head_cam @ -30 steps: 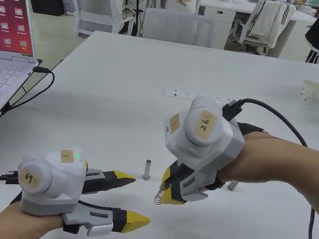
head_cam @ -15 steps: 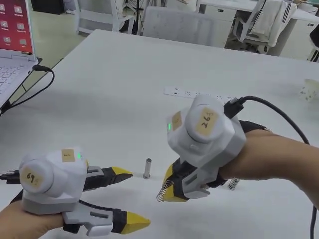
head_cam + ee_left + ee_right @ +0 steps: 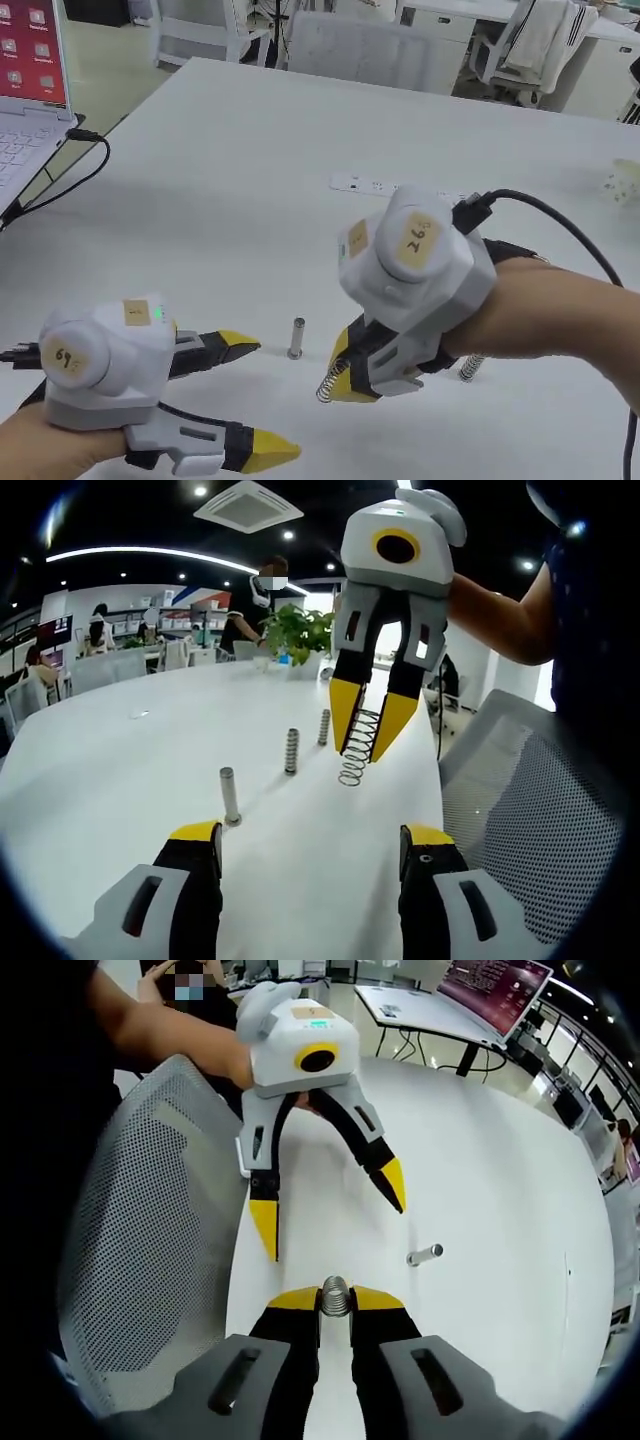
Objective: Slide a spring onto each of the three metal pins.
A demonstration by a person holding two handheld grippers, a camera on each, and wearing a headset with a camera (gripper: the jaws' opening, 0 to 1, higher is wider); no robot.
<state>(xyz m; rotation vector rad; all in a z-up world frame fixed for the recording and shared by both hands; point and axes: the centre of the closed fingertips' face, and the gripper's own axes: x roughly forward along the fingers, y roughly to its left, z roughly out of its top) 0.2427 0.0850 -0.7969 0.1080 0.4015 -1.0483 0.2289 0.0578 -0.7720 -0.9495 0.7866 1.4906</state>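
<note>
A bare metal pin (image 3: 297, 338) stands upright on the white table (image 3: 230, 180), between the two grippers. My right gripper (image 3: 348, 378) hovers just right of it, shut on a spring (image 3: 327, 381) that sticks out of its yellow tips toward the table. In the right gripper view the spring (image 3: 337, 1297) sits between the closed jaws, with the pin (image 3: 425, 1254) ahead. My left gripper (image 3: 258, 398) is open at the lower left, nothing in it. The left gripper view shows the bare pin (image 3: 229, 795) and two pins wearing springs (image 3: 291, 751) (image 3: 324, 727) behind it.
A laptop (image 3: 25, 90) with a black cable (image 3: 70, 170) sits at the table's left edge. A white power strip (image 3: 400, 190) lies mid-table behind the grippers. A small pale object (image 3: 625, 185) rests at the far right. Chairs and desks stand beyond the table.
The right gripper with the spring has drifted slightly right and down. The left gripper has hardly moved.
</note>
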